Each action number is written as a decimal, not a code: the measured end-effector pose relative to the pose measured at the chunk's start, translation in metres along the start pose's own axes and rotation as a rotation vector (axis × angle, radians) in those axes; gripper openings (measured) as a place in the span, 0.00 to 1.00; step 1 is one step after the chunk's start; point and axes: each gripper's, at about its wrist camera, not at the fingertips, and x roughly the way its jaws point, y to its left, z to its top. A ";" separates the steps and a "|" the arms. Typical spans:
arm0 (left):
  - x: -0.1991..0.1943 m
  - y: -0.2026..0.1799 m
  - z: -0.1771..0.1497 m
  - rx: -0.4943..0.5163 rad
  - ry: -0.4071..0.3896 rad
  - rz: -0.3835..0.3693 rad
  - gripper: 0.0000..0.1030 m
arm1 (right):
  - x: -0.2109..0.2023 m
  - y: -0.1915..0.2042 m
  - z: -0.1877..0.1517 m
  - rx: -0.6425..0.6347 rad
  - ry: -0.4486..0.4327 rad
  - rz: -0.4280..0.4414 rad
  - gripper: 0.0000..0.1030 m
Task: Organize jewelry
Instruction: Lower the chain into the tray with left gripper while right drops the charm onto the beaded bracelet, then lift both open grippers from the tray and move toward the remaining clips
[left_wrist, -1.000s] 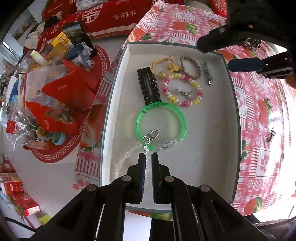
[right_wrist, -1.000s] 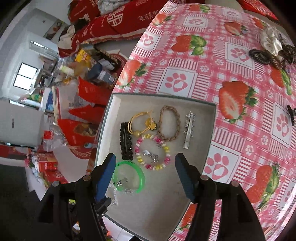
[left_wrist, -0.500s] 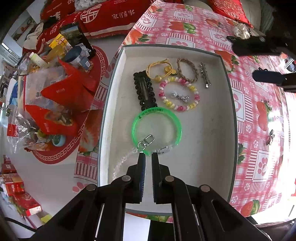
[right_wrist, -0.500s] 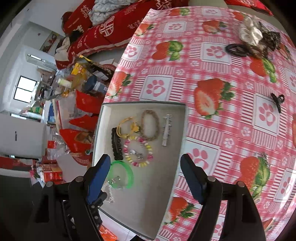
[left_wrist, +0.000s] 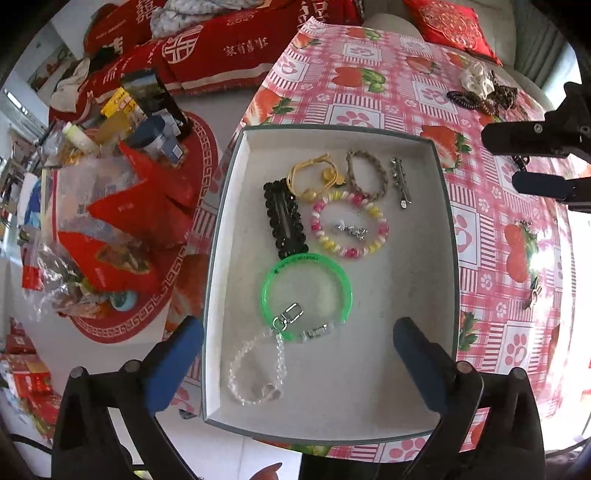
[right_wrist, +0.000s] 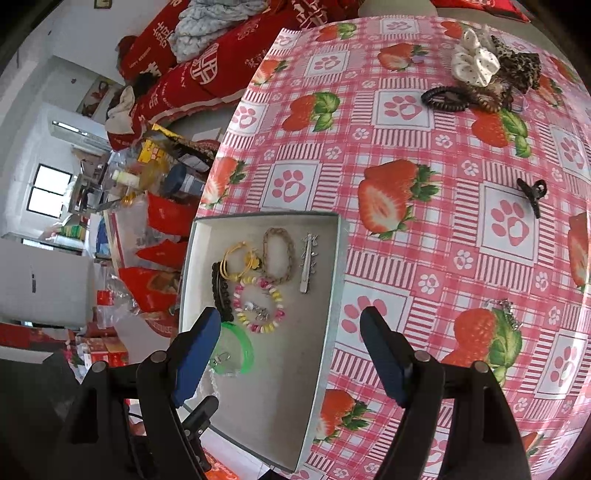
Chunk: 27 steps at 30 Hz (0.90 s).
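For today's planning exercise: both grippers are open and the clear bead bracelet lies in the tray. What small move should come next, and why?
Probably carry the right gripper toward the small black claw clip lying loose on the tablecloth. The left gripper is open above the tray, with the clear bead bracelet lying free in it, while the right is open, empty and already out over the cloth.

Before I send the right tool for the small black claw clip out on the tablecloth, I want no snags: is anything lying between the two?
Nothing visible blocks it. The right tool is open, and only bare tablecloth lies between it and the black claw clip. The tray sits to its left, off that line.
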 end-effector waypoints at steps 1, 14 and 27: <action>0.001 -0.001 0.001 0.004 0.003 -0.003 1.00 | -0.001 -0.002 0.000 0.005 -0.005 -0.002 0.79; 0.020 -0.036 0.019 0.055 0.064 -0.031 1.00 | -0.027 -0.067 -0.004 0.136 -0.097 -0.052 0.91; -0.001 -0.068 0.042 0.135 0.079 -0.044 1.00 | -0.046 -0.123 -0.011 0.238 -0.104 -0.062 0.91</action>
